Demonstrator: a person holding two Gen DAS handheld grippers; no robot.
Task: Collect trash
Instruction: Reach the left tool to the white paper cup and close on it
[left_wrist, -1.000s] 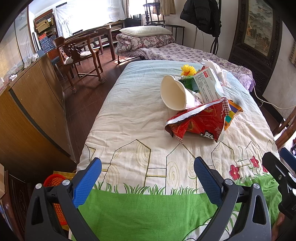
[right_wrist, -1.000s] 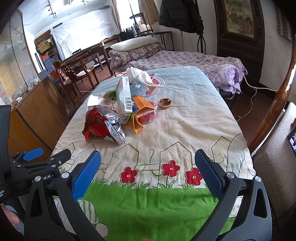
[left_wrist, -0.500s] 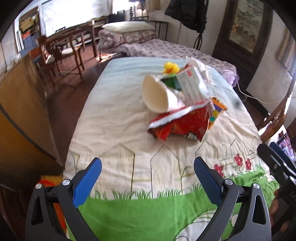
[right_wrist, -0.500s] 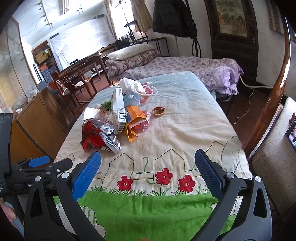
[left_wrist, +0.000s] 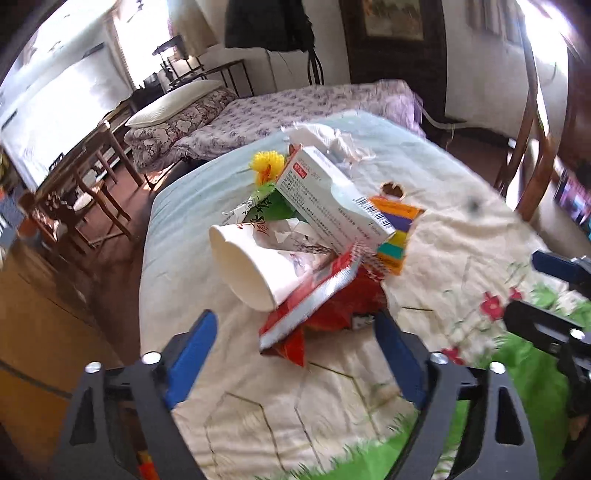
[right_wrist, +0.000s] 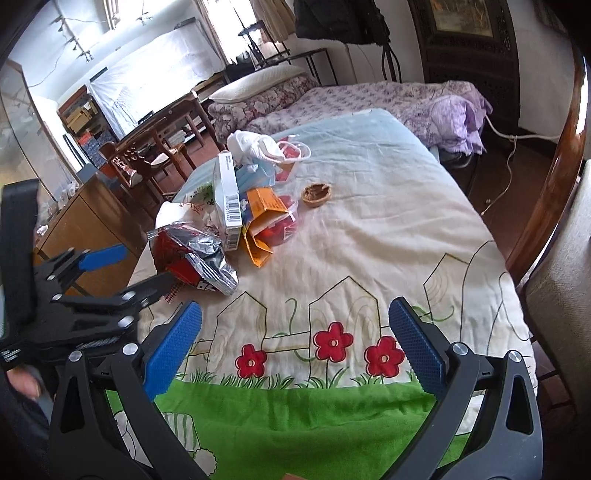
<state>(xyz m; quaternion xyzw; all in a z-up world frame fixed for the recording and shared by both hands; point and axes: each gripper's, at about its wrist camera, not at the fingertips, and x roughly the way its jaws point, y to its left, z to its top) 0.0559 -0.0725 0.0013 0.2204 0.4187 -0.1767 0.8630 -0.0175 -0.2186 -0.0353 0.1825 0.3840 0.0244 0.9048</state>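
A pile of trash lies on the cloth-covered table (left_wrist: 258, 402): a red snack bag (left_wrist: 325, 306), a white paper cup (left_wrist: 247, 273) on its side, a white carton (left_wrist: 332, 203), an orange packet (left_wrist: 397, 229), a yellow flower (left_wrist: 267, 166). My left gripper (left_wrist: 295, 343) is open, its fingers just short of the red bag. The right wrist view shows the same red bag (right_wrist: 192, 258), carton (right_wrist: 229, 195), orange packet (right_wrist: 262, 221), a white plastic bag (right_wrist: 255, 146) and a nutshell (right_wrist: 317, 194). My right gripper (right_wrist: 295, 343) is open and empty over the flower print.
A wooden cabinet (left_wrist: 44, 317) stands left of the table. A wooden chair (right_wrist: 554, 184) is at the right. A bed with purple bedding (right_wrist: 369, 99) lies behind the table, and wooden chairs (left_wrist: 74, 199) stand at the far left.
My left gripper has moved forward and right toward the pile, so the red bag now sits just beyond its fingers. My right gripper has shifted slightly forward. Both stay open.
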